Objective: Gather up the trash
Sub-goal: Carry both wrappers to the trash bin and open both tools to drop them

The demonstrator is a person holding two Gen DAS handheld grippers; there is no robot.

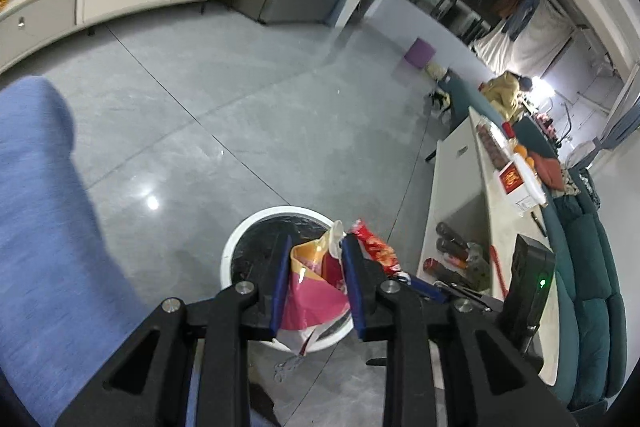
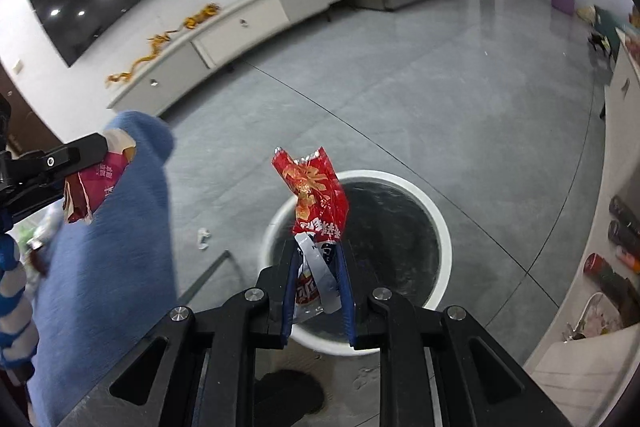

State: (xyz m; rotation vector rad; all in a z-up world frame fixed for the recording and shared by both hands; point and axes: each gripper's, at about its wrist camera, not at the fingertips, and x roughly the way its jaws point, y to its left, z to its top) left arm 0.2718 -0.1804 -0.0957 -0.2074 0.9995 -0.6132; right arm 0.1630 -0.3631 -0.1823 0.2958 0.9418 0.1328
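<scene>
Left wrist view: left claw point(image 1: 316, 259) grips a pink snack bag point(image 1: 310, 285) over the white bin point(image 1: 232, 251); right claw point(image 2: 318, 267), at 3 o'clock, clamps a red wrapper point(image 2: 316, 193).

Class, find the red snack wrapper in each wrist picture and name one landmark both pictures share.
Left wrist view: red snack wrapper sits lower centre-right, just right of the left gripper.
Right wrist view: the wrapper stands at centre, clamped in the right gripper.
Shared landmark: the white bin beneath it.
</scene>
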